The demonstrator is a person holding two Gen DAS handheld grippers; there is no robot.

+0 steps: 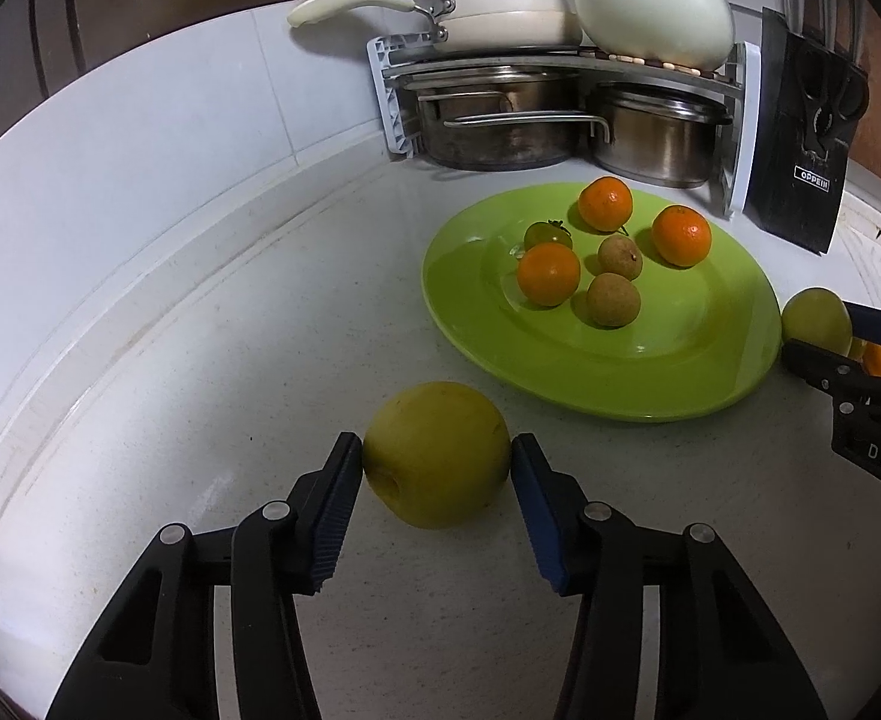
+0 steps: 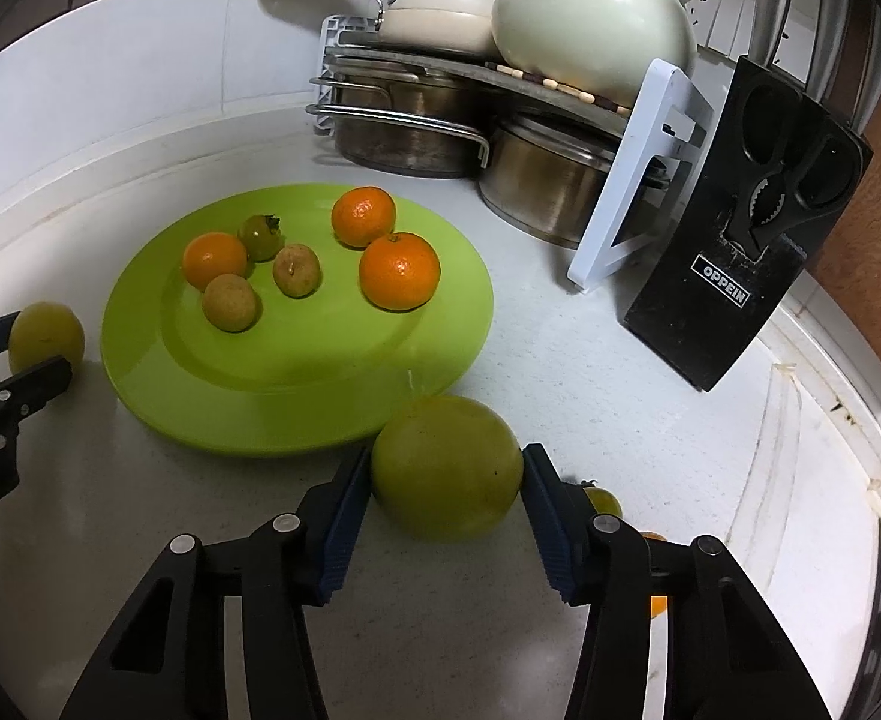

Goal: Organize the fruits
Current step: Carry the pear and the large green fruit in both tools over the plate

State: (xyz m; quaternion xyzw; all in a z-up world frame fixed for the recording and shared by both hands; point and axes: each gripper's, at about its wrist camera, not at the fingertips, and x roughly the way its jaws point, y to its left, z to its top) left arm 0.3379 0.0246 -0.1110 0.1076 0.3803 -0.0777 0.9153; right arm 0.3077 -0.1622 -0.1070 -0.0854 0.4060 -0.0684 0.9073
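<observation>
Each tool is pinching a fruit at counter level, one on either side of the green plate [image 1: 614, 384]. The left tool [image 1: 437, 468] has its pads pressed against a yellow apple [image 1: 437, 453] resting on the counter just off the plate's near-left rim, and the right tool [image 2: 446, 474] clamps a greener apple [image 2: 447, 467] touching the plate's near-right rim. The plate, toward the back corner beneath the pot rack [image 2: 638, 174], already carries three mandarins [image 2: 399, 270], two brown fruits and a small green one. The step in hand looks like the grasp before transfer; next, each apple likely needs lifting over the rim and setting on bare plate without knocking the small fruits.
</observation>
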